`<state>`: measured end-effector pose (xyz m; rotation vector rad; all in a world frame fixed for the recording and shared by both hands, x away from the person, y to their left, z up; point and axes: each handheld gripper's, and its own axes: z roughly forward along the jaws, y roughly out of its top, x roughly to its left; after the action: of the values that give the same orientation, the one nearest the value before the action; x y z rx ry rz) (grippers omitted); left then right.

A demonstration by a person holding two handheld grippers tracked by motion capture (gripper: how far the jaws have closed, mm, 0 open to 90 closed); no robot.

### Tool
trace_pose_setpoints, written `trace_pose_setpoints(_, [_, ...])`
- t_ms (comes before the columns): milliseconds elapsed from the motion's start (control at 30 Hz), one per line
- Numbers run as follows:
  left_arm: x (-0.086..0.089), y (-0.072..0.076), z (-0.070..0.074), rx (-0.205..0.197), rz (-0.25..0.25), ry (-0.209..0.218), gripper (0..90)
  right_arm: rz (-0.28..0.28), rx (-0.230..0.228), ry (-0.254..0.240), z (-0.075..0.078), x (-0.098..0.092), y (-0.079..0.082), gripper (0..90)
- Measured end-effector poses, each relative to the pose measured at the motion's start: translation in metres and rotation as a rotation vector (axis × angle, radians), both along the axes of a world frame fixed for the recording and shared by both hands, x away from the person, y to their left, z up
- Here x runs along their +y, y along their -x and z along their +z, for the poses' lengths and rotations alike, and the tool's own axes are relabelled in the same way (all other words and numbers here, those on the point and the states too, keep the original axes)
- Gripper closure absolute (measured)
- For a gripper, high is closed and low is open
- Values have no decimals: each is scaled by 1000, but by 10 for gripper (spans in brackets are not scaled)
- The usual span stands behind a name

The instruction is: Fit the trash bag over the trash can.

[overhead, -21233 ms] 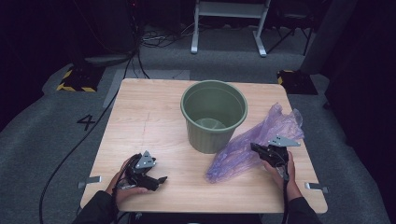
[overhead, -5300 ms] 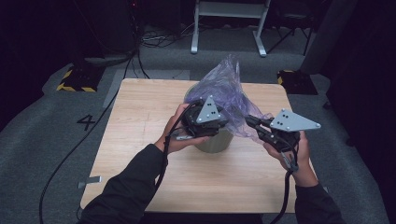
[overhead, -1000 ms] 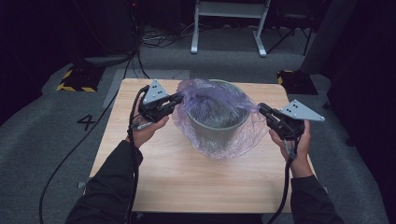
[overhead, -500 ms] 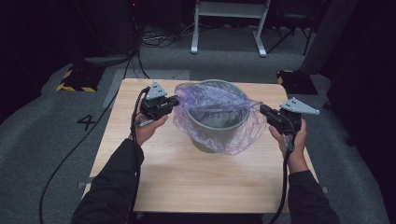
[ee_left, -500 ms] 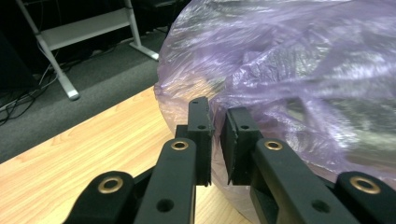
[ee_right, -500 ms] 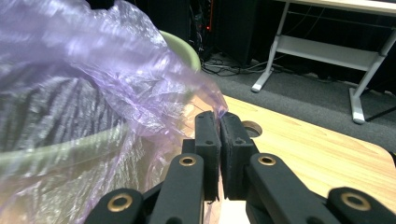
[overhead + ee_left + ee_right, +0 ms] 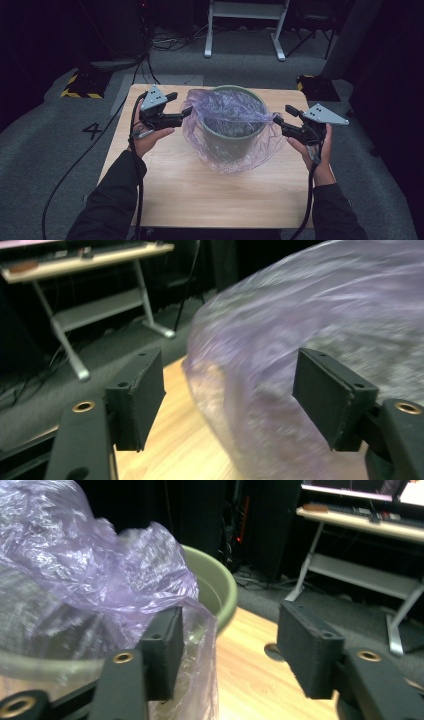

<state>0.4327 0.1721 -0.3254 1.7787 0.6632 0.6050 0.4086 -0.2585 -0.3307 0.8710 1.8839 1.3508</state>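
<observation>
Purple bag (image 7: 227, 127) drapes green bin (image 7: 235, 145); gripper views show both hand-held grippers just opened, jaws spread, nothing pinched.

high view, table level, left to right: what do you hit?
left gripper → purple plastic bag draped over the green bin → right gripper, all over the wooden table.

Your left gripper (image 7: 186, 112) and right gripper (image 7: 275, 120) are level, pointing inward at each other. Both sets of jaws have just been opening, pads pressing on nothing.
</observation>
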Motion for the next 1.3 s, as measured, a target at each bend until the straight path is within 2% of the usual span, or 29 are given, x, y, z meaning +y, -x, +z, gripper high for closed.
trace_pose_setpoints(133, [-8, -2, 6, -9, -12, -23, 268, 12, -19, 38, 8, 9, -2, 442])
trace_pose_setpoints(200, [-14, -6, 7, -9, -8, -50, 307, 12, -21, 64, 10, 15, -7, 518])
trace_pose_setpoints(233, [-18, -10, 7, -7, 10, -75, 330, 7, -25, 79, 12, 17, -9, 578])
trace_pose_setpoints(267, [-20, -12, 7, -4, 21, -87, 407, 10, -28, 92, 13, 19, -11, 671])
trace_pose_setpoints(367, [-24, -22, 8, -3, 31, -112, 529, 2, -30, 83, 17, 19, -17, 783])
trace_pose_setpoints(433, [-26, -31, 9, 4, 34, -107, 646, -10, -19, 57, 18, 17, -25, 837])
trace_pose_setpoints(500, [-28, -40, 10, 20, 26, -93, 710, -25, -5, 45, 18, 16, -32, 861])
trace_pose_setpoints(600, [-34, -55, 5, 54, 34, -102, 771, -51, 27, 23, 17, 13, -43, 875])
trace_pose_setpoints(767, [-42, -76, -13, 141, 68, -119, 778, -93, 105, 20, 3, 13, -64, 874])
trace_pose_setpoints(867, [-39, -86, -24, 193, 85, -86, 752, -109, 147, 8, -7, 13, -74, 874])
trace_pose_setpoints(967, [-37, -92, -33, 238, 90, -81, 732, -123, 178, 8, -16, 13, -81, 874])
trace_pose_setpoints(1133, [-37, -93, -49, 280, 64, -100, 749, -129, 227, 2, -30, 12, -89, 879])
trace_pose_setpoints(1300, [-38, -91, -63, 306, 47, -113, 769, -114, 284, -6, -45, 13, -95, 879])
